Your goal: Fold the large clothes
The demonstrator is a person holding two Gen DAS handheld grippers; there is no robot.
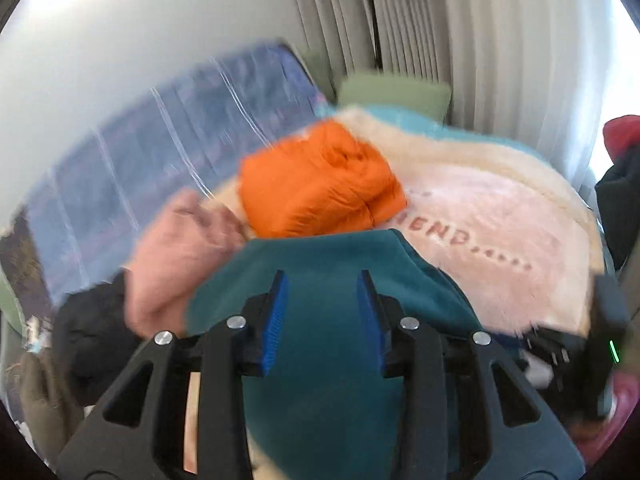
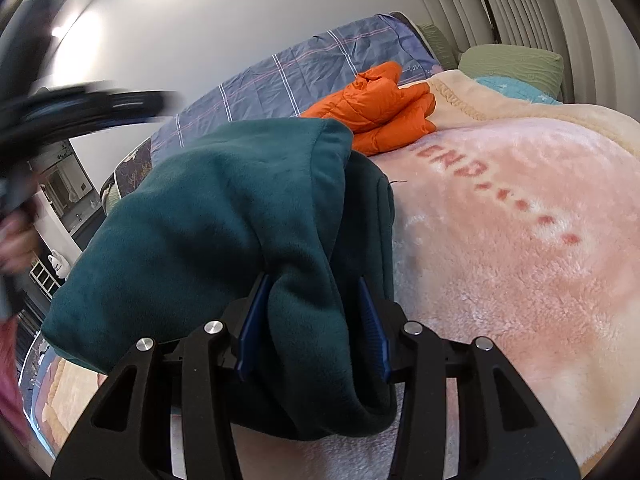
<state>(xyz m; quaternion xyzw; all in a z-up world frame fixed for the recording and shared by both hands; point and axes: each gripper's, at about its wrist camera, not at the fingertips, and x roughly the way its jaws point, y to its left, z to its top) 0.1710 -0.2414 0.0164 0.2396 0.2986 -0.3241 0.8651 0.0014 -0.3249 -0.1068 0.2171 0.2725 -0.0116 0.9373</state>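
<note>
Your right gripper (image 2: 312,320) is clamped on a thick fold of the teal fleece (image 2: 208,216), which lies bunched on the pink blanket (image 2: 520,280). Your left gripper (image 1: 322,312) hovers above the fleece, jaws partly apart with nothing between the pads. The orange jacket (image 2: 384,108) lies folded at 12 o'clock of the fleece.

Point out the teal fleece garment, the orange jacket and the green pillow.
teal fleece garment (image 2: 208,216), right wrist view, its broad upper fold.
orange jacket (image 2: 380,108), right wrist view, middle of the folded bundle.
green pillow (image 2: 516,60), right wrist view, its top face.
</note>
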